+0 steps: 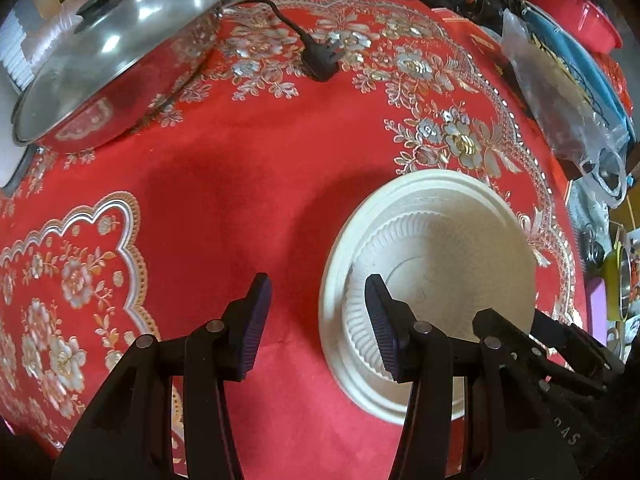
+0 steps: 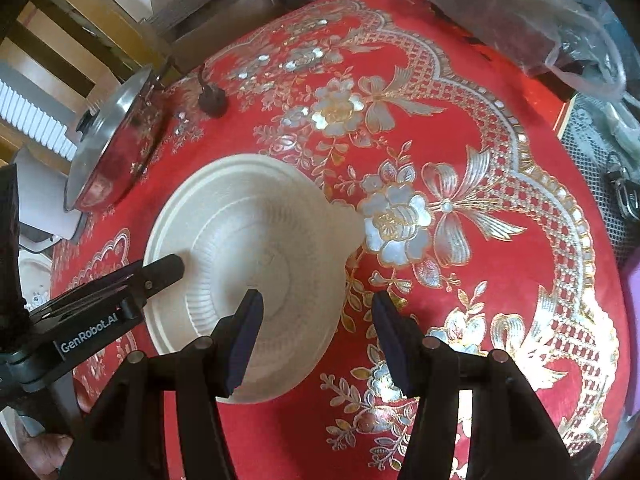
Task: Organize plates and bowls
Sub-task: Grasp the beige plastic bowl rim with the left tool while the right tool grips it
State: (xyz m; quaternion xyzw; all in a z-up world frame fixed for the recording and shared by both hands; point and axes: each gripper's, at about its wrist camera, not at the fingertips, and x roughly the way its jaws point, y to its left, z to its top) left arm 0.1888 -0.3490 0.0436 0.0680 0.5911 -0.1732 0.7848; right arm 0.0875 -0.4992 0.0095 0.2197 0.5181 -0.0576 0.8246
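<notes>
Left wrist: our left gripper (image 1: 318,320) hangs over the red tablecloth (image 1: 240,184), jaws apart, nothing between them. The bowl (image 1: 436,240) sits upside down just right of it; the right finger overlaps its rim. A steel pot (image 1: 116,60) stands far left.

Right wrist: our right gripper (image 2: 318,338) is also released, empty, jaws straddling the bowl's (image 2: 248,240) near edge without pressing.

Left hand-held gripper (image 1: 318,320) and right hand-held gripper (image 2: 318,340) both angled downward, jaws seemingly parted, empty.
</notes>
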